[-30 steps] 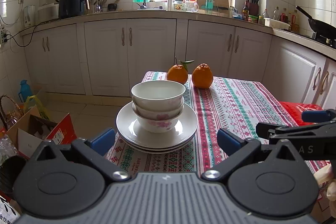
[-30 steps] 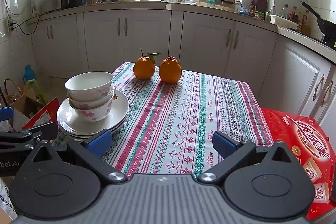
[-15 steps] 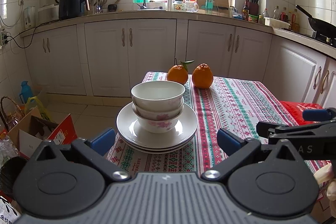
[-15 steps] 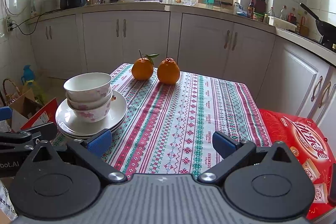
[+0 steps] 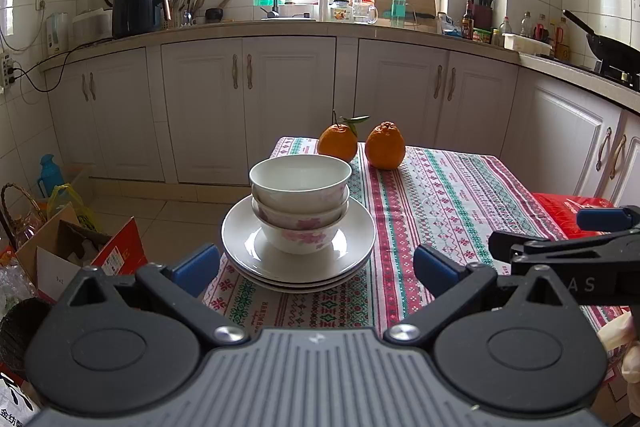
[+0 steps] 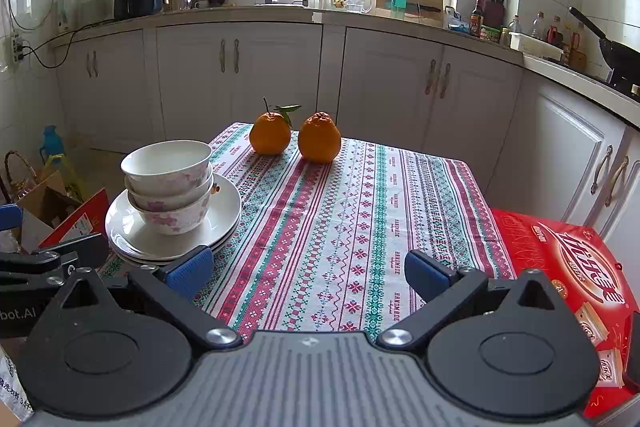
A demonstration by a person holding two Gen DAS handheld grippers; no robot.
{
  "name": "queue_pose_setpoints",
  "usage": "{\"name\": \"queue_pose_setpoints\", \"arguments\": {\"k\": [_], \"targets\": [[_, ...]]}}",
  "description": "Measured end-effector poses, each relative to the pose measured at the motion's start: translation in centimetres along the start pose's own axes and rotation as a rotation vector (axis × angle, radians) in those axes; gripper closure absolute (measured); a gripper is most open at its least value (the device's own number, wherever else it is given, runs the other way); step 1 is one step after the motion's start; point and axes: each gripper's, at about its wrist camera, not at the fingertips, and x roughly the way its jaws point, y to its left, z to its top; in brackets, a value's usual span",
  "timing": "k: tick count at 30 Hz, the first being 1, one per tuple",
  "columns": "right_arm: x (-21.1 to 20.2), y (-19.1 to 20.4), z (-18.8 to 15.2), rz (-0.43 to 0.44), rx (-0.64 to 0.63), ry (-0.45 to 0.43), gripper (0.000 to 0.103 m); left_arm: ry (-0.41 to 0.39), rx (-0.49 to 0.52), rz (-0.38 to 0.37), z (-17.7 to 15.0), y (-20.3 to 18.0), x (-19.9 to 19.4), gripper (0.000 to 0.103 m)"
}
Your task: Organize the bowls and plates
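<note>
White kitchen cabinets (image 5: 288, 107) and a bright window fill the upper half of both views, above a small counter (image 6: 360, 227) draped in a red, green and white patterned cloth. In the left wrist view, a stack of white plates (image 5: 298, 259) sits at the center of the frame near the counter's near left corner, and nested bowls (image 5: 300, 203) with pink flower prints stand upright in the middle of the top plate. The same plates (image 6: 224, 215) and bowls (image 6: 170, 187) appear at the left of the right wrist view. Two oranges (image 5: 360, 145) rest side by side toward the far edge of the cloth, well apart from the dishes. The left tool (image 5: 316, 267) hovers low in its frame, its blue-tipped fingers (image 5: 196, 267) spread wide, holding nothing, just short of the plates. The right tool (image 6: 308, 275) is likewise spread apart and bare over the cloth, to the right of the stack. A red printed box (image 6: 568, 267) lies at the lower right, beside the counter.
</note>
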Motion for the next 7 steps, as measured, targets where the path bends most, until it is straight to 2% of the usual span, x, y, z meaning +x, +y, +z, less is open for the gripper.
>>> {"name": "queue_pose_setpoints", "arguments": {"k": [7], "targets": [[-0.08, 0.08, -0.07, -0.003, -0.002, -0.003, 0.0, -0.002, 0.002, 0.0, 0.07, -0.01, -0.07, 0.001]]}}
